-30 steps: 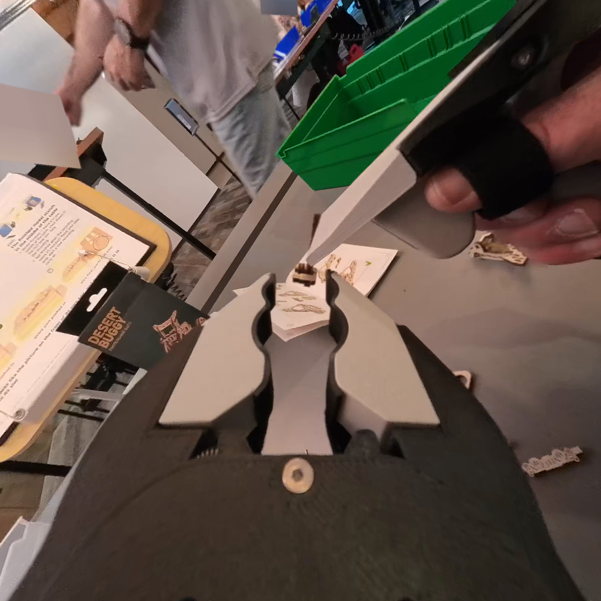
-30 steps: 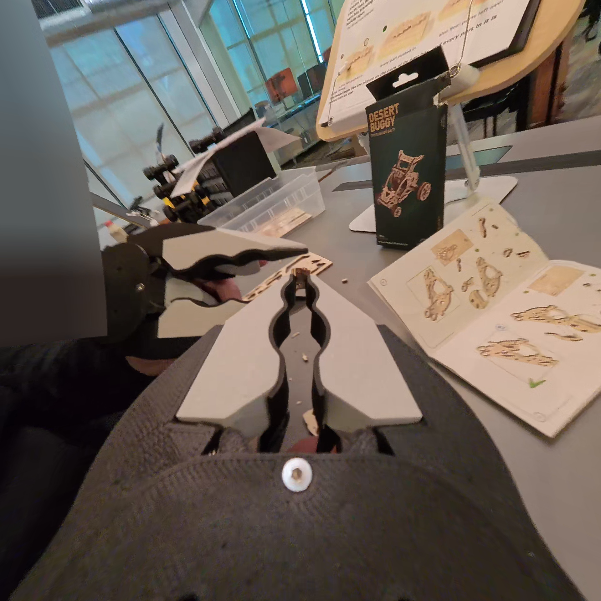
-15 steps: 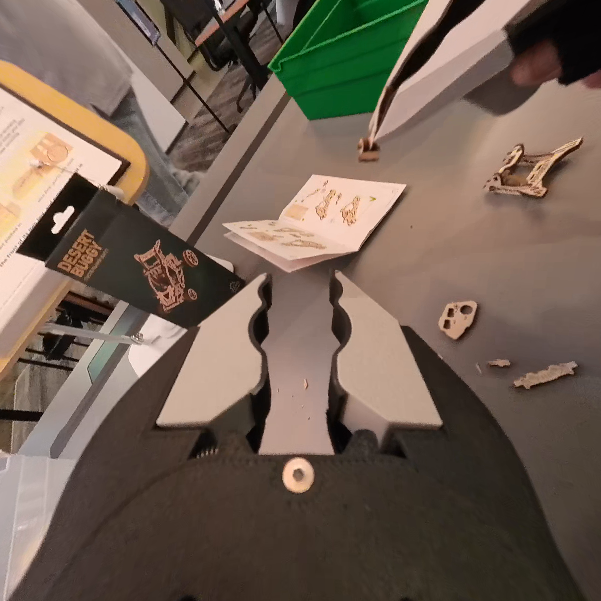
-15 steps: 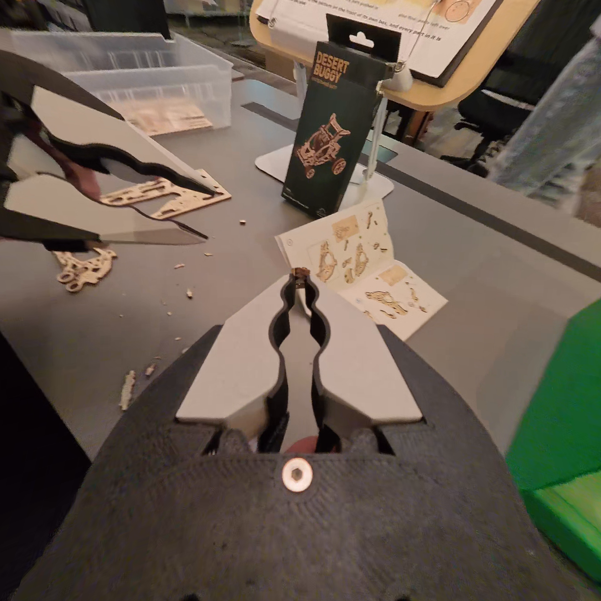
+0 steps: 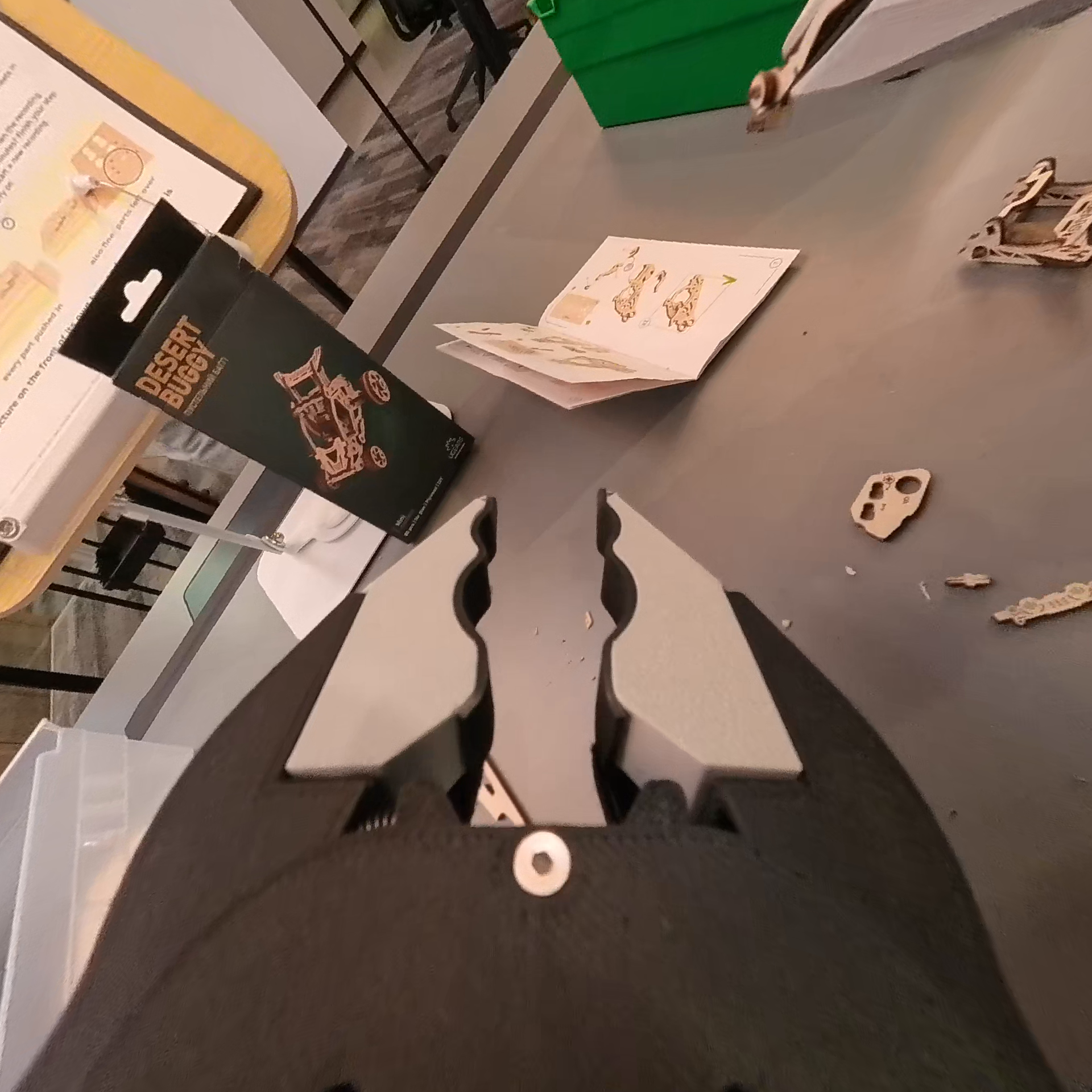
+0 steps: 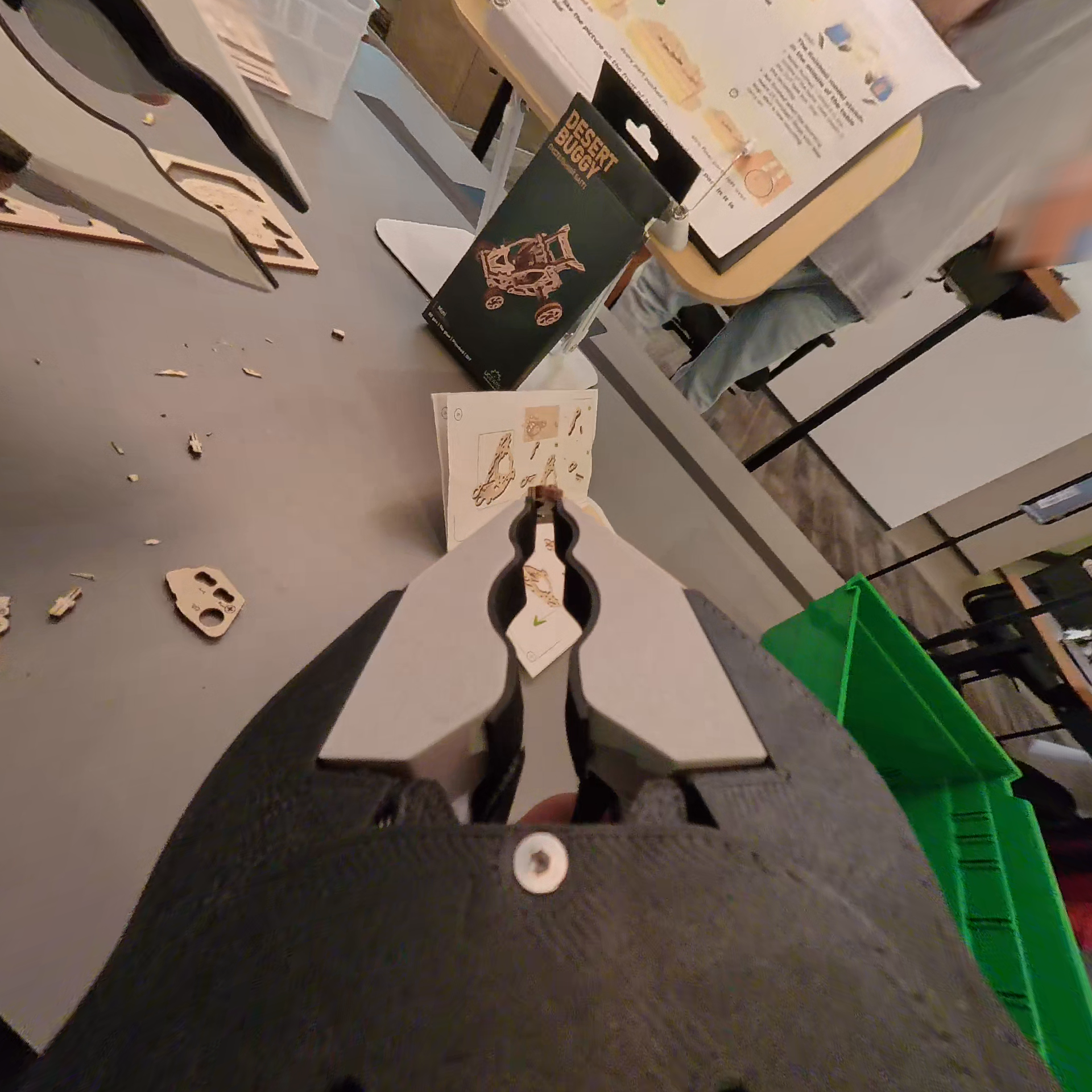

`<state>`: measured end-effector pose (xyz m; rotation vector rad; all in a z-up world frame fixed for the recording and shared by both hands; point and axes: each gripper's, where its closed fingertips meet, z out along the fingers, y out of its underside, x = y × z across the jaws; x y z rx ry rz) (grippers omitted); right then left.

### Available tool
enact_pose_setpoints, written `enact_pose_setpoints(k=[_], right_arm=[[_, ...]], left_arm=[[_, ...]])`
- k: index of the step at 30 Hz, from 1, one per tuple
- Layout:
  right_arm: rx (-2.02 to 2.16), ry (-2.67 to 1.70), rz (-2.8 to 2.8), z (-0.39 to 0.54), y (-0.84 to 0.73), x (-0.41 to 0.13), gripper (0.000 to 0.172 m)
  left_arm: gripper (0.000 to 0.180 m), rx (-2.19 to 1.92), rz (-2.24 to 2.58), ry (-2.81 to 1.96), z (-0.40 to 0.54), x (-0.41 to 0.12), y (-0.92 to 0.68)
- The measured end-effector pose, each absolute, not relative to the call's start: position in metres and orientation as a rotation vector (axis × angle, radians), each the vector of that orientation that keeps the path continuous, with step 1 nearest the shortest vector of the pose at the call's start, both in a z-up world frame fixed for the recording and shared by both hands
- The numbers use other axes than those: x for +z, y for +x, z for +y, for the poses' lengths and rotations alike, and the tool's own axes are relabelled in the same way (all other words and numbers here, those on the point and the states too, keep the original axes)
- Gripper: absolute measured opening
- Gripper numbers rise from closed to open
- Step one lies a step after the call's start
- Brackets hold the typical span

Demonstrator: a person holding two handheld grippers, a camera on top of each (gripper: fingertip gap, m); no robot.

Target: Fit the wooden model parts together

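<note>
Centrally in the right wrist view, a small wooden part sits pinched at the very tips of the right gripper, both pads pressed on it; its short, dark-edged length lies crosswise to the fingers, roughly left-right in the frame, above the open instruction booklet. The left wrist view shows the same part at upper right, blurred, at the tip of that gripper, so its shape cannot be judged there. Only the left wrist view shows the partly built wooden frame at the right edge, long axis running lower left to upper right. The flat pierced piece lies at mid right, also at lower left in the right view. The left gripper stands spread with nothing between its fingers, only bare grey table there. Only the right wrist view shows the cut-out wooden sheet at upper left, under the far gripper. Both views show the dark kit box, the green bin and the printed sheet on a stand.
</note>
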<state>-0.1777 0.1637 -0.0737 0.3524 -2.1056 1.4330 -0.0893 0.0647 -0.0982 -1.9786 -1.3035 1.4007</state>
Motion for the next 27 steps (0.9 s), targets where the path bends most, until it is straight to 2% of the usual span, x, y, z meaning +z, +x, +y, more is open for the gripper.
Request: enact_pose_setpoints(k=[9,18,27], right_arm=[[1.441,0.337,-2.154,0.169,-0.178,-0.079,0.003],[1.472,0.068,-2.276,0.222,-0.225,-0.088,0.003],[1.517,0.030,-2.421,0.246,-0.228,-0.105,0.003]], left_arm=[[0.031,1.402,-1.354,-1.981,0.050,-0.099,-0.074],[0.036,1.236,-1.432,-2.007,0.049,-0.112,-0.040],[0.044,1.114,-1.474,-2.049,0.057,-0.123,-0.018]])
